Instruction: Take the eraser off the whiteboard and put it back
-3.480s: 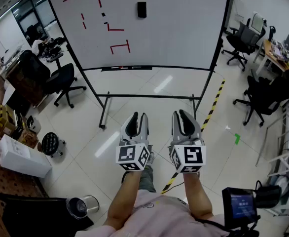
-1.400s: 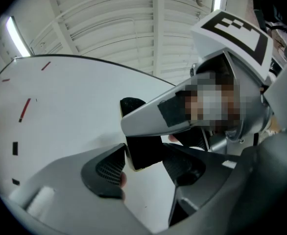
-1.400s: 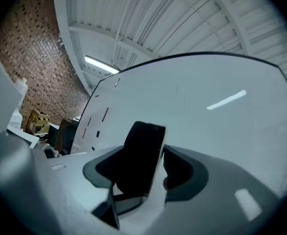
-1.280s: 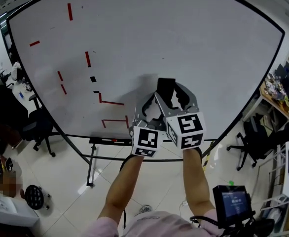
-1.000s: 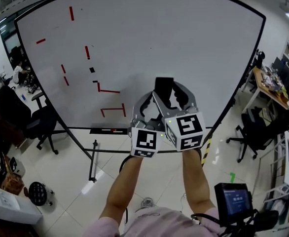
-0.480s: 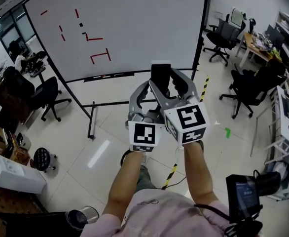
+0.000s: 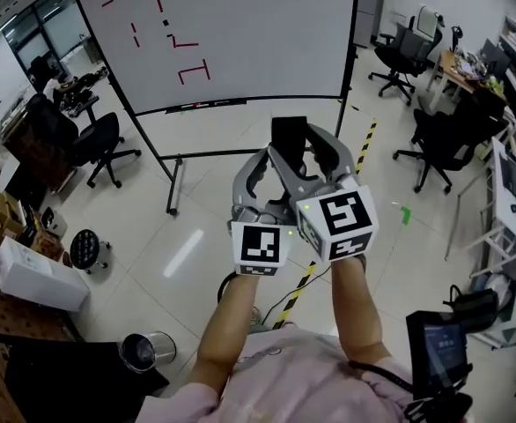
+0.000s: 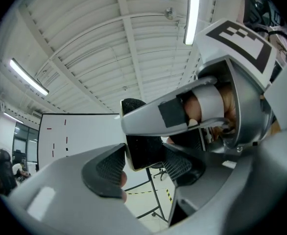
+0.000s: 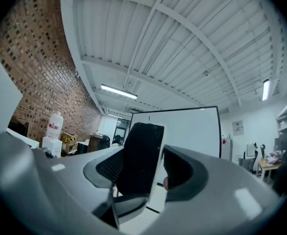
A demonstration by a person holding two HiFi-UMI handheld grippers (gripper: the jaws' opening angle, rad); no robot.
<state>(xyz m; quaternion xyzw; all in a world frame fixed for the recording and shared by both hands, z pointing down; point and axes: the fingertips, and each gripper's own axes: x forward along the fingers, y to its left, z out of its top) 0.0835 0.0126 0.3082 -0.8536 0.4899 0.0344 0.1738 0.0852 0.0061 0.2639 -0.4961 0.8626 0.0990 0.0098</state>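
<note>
gripping the black eraser (image 9: 141,155) in the right gripper (image 9: 139,173), pads pressed on either side, upright between them. pinching the same eraser with the left gripper (image 8: 144,166) too, crossed in under the right one, a pad touching each side. holding it off the whiteboard (image 7: 240,33), well ahead of both grippers.

against a second ago: no longer filling the view, now standing back beyond the jaw tips, black stand and feet in sight. same double clamp on the eraser as then. further back, stuck high on the board; now gone from it, with only red strokes and small black marks there.

below the grippers, glossy white tiled floor (image 7: 214,210), with yellow-and-black striped tape (image 7: 366,139) running from under the hands toward the board's right leg. off to the left, a black office chair (image 7: 91,144), a round stool (image 7: 89,249), a white box (image 7: 42,276) and a round bin (image 7: 143,351). off to the right, more black chairs (image 7: 443,144) by desks. farthest out, left of the right gripper, a brick wall (image 9: 31,82); overhead, a ribbed white ceiling (image 9: 182,43) with a strip light (image 9: 116,92).
</note>
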